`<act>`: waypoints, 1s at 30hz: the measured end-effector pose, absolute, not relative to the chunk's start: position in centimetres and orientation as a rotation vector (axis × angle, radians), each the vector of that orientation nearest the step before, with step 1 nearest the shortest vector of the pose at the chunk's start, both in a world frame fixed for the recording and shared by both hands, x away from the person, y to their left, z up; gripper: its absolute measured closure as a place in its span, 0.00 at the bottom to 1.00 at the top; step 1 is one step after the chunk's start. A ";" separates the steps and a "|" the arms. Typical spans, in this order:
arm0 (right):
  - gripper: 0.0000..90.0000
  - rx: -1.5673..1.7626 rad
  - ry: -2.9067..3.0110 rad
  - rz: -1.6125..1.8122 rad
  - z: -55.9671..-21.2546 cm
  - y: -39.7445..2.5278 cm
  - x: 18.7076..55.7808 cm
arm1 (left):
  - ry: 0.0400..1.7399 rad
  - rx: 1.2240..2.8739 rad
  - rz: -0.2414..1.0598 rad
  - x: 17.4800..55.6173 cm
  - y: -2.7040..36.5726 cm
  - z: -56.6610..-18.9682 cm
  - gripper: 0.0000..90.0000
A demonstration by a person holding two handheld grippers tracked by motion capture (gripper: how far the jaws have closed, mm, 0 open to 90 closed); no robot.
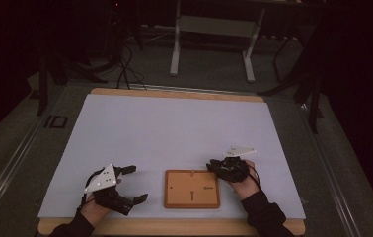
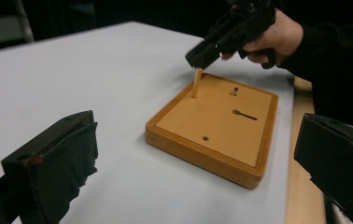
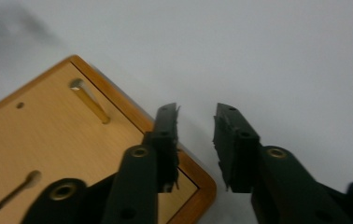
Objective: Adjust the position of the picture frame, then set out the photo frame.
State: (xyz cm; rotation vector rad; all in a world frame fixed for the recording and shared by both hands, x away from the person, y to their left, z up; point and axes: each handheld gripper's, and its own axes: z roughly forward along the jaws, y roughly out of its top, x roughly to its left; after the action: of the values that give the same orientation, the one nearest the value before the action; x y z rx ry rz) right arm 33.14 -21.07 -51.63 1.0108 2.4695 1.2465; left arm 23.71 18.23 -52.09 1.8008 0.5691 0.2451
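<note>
A small wooden board (image 1: 192, 195) lies near the table's front edge. A thin wooden peg (image 2: 196, 83) stands upright in a hole by the board's far edge, and from above it shows as the peg (image 3: 89, 101). A second peg (image 2: 244, 115) lies flat in a slot in the middle of the board. My right gripper (image 3: 196, 112) hangs over the board's corner, a little open with nothing between its jaws. Its tip, the right gripper (image 2: 201, 52), is just above the standing peg. My left gripper (image 1: 136, 184) rests left of the board, wide open and empty.
The white table top (image 1: 174, 128) has a wooden rim (image 1: 174, 93). The board has a small empty hole (image 2: 205, 138) near its front edge. A metal table frame (image 1: 214, 29) stands on the floor beyond the table, with cables beside it.
</note>
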 end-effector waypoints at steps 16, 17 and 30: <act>0.16 0.921 2.354 1.444 -49.4 -23.1 30.9 | 0.578 1.783 0.204 24.3 17.3 -51.8 0.00; 0.16 0.916 2.339 1.460 -49.3 -23.2 30.8 | 0.577 1.785 0.196 24.5 17.2 -51.7 0.00; 0.20 0.693 2.315 1.466 -48.3 -24.1 28.0 | 0.512 1.873 0.206 25.7 14.2 -51.0 0.00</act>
State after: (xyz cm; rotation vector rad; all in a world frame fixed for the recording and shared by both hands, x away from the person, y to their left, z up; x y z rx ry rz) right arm 28.01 -24.14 -48.32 0.6927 2.3151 1.4657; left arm 25.70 14.17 -51.01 1.8735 0.5125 0.2059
